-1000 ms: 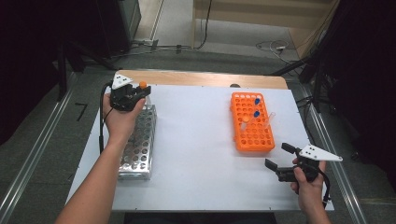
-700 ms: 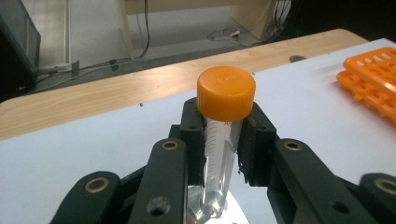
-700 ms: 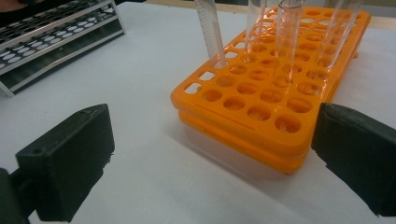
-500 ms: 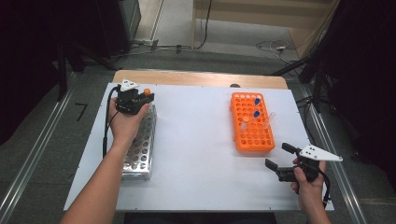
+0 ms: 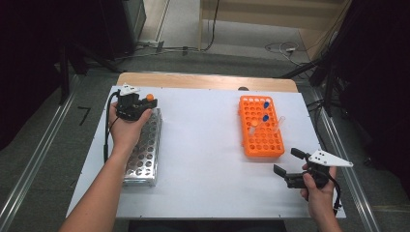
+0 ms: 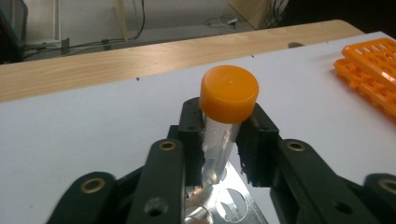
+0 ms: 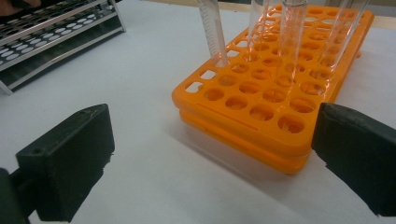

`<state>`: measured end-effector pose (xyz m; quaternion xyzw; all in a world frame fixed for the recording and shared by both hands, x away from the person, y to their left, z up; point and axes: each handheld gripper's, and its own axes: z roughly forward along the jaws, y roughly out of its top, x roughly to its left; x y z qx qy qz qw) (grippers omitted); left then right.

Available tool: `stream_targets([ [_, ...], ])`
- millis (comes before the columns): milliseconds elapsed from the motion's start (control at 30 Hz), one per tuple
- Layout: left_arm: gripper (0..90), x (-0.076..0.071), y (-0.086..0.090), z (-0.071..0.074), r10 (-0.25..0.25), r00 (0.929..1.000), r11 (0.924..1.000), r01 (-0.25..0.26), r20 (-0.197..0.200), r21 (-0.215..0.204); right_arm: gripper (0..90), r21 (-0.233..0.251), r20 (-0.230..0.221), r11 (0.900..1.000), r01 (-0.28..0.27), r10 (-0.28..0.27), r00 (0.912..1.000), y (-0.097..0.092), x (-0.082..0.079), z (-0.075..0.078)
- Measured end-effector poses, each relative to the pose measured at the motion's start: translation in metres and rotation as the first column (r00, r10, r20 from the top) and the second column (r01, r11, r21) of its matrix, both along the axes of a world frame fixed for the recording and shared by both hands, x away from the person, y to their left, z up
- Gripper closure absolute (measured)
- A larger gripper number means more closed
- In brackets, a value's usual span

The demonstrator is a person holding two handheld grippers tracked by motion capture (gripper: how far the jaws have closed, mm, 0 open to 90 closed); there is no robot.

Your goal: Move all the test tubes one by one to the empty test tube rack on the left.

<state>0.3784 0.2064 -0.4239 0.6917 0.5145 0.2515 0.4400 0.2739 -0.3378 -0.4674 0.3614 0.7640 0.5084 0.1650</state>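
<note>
Orange-capped tube (image 6: 223, 126) is clamped between the jaws of the left gripper (image 6: 223, 144), pads pressed on the clear body just under the cap. Tube is held near upright, slightly tilted, with its lower tip right above the holes at the far end of the metal rack (image 5: 143, 147); whether the tip is already inside a hole cannot be told. In the high view the orange cap (image 5: 150, 97) is seen at the front of the left gripper (image 5: 138, 104), over the rack's far end, on the left half of the table (image 5: 203, 159).

Metal rack is laid lengthwise under the left hand (image 5: 126, 126); visible holes look unfilled, though the hand covers part of it.

Orange rack (image 5: 261, 126) is placed well apart, on the right half of the table. Several clear tubes are stood in it, two with blue caps (image 5: 266, 111), all in the far part; near rows are open holes.

Right gripper (image 5: 289, 163) is held by the right hand (image 5: 316, 186) near the table's front right corner, just in front of the orange rack. Its jaws are spread wide, nothing between them; in the right gripper view the orange rack (image 7: 280, 93) is seen past the pads, not touched.
</note>
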Motion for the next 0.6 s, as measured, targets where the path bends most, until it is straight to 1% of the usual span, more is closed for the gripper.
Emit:
stream_targets([
  [33, 74.1, 0.0000, -0.0010, -0.0001, 0.000, 1.0000, 1.0000, 0.000, 0.001, 0.007, 0.0, 0.000, 0.000, 1.0000, -0.001, 0.001, 1.0000, 0.0003, 0.0001, -0.0001],
  [233, 74.5, 0.0017, -0.0050, -0.0021, 0.010, 0.9999, 0.9997, -0.010, -0.004, 0.021, 0.0, -0.001, -0.002, 1.0000, 0.001, -0.001, 1.0000, 0.0008, 0.0000, -0.0004],
  [367, 74.9, 0.0009, -0.0068, -0.0019, 0.015, 0.9999, 0.9990, -0.014, -0.005, 0.041, 0.0, -0.006, -0.002, 1.0000, 0.000, 0.000, 1.0000, 0.0012, 0.0000, -0.0006],
  [500, 74.5, 0.0005, -0.0056, -0.0008, 0.016, 0.9998, 0.9993, -0.015, -0.008, 0.034, 0.0, -0.008, -0.002, 1.0000, 0.001, -0.001, 1.0000, 0.0012, 0.0002, -0.0006],
  [600, 74.0, -0.0012, -0.0030, 0.0019, 0.011, 0.9998, 0.9999, -0.012, 0.016, 0.008, 0.0, -0.008, 0.001, 1.0000, 0.001, -0.001, 1.0000, 0.0005, 0.0006, -0.0005],
])
